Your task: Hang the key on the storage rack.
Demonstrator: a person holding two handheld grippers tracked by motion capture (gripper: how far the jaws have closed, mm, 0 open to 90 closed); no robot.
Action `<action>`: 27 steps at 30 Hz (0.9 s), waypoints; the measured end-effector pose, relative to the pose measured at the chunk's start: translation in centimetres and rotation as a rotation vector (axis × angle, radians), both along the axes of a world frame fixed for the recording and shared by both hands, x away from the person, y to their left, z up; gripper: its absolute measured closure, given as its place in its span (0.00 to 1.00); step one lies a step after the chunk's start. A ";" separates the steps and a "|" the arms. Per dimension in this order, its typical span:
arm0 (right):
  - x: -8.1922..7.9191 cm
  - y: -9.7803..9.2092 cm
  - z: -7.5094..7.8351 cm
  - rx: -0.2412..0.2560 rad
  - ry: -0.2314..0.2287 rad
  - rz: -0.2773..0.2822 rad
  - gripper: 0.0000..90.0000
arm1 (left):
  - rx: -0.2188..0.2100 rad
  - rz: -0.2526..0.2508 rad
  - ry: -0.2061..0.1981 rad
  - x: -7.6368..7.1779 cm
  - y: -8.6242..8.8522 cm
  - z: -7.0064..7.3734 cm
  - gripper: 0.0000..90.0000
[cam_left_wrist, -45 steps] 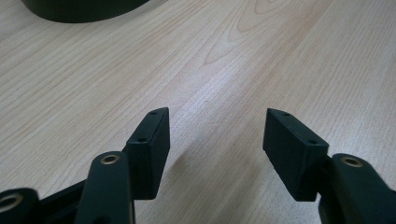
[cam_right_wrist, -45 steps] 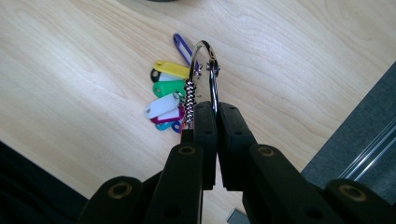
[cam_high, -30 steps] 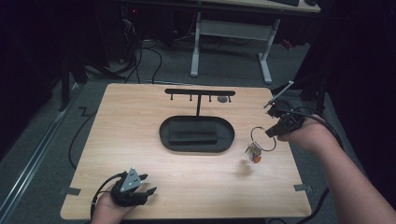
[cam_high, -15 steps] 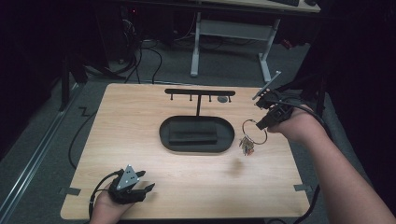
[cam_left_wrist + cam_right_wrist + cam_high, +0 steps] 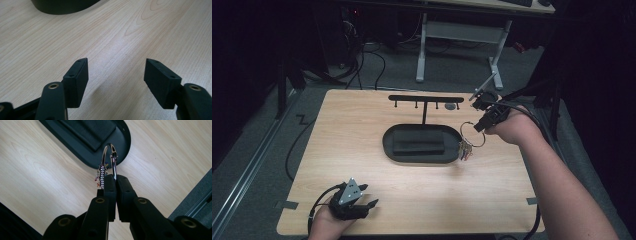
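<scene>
Keyring (image 5: pixel 109 157) pinched in right gripper (image 5: pixel 115 178); its small charms blur. Left gripper (image 5: pixel 115 75) gapes, holding nothing.

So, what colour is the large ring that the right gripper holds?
Shiny silver metal ring, pinched in the right gripper; the right gripper view shows it best.

I can read no text, label, brand, number or sign anywhere here: none on the wooden table (image 5: pixel 412 200), the black oval tray (image 5: pixel 422 156), or the key ring (image 5: pixel 110 157) I'm holding.
</scene>
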State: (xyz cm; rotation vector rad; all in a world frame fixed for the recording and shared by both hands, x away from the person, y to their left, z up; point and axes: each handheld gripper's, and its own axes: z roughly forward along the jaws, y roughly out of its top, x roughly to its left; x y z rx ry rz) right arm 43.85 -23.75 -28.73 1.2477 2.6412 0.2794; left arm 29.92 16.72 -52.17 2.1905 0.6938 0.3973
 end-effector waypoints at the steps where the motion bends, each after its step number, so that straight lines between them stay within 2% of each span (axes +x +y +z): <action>1: 0.1 0.1 0.1 0.000 -0.002 -0.001 0.97 | 0.003 0.000 -0.002 -0.1 0.0 0.0 0.41; 7: 0.9 0.8 0.2 -0.001 -0.009 -0.002 0.97 | 0.010 0.008 0.010 -0.2 0.2 -0.3 0.39; 11: 1.3 1.2 0.3 0.000 -0.014 0.005 0.97 | -0.006 0.018 -0.002 -0.3 0.3 0.0 0.39; 13: 1.5 1.2 0.5 -0.003 -0.019 0.003 0.97 | -0.001 0.013 -0.007 -0.4 0.3 0.0 0.38; 22: 2.8 1.2 1.1 0.027 -0.037 -0.016 0.97 | 0.003 0.007 -0.010 -0.5 0.1 0.0 0.38; 27: 4.0 0.9 0.8 0.030 -0.043 -0.029 0.97 | 0.020 -0.006 -0.006 -0.6 -0.1 -0.1 0.38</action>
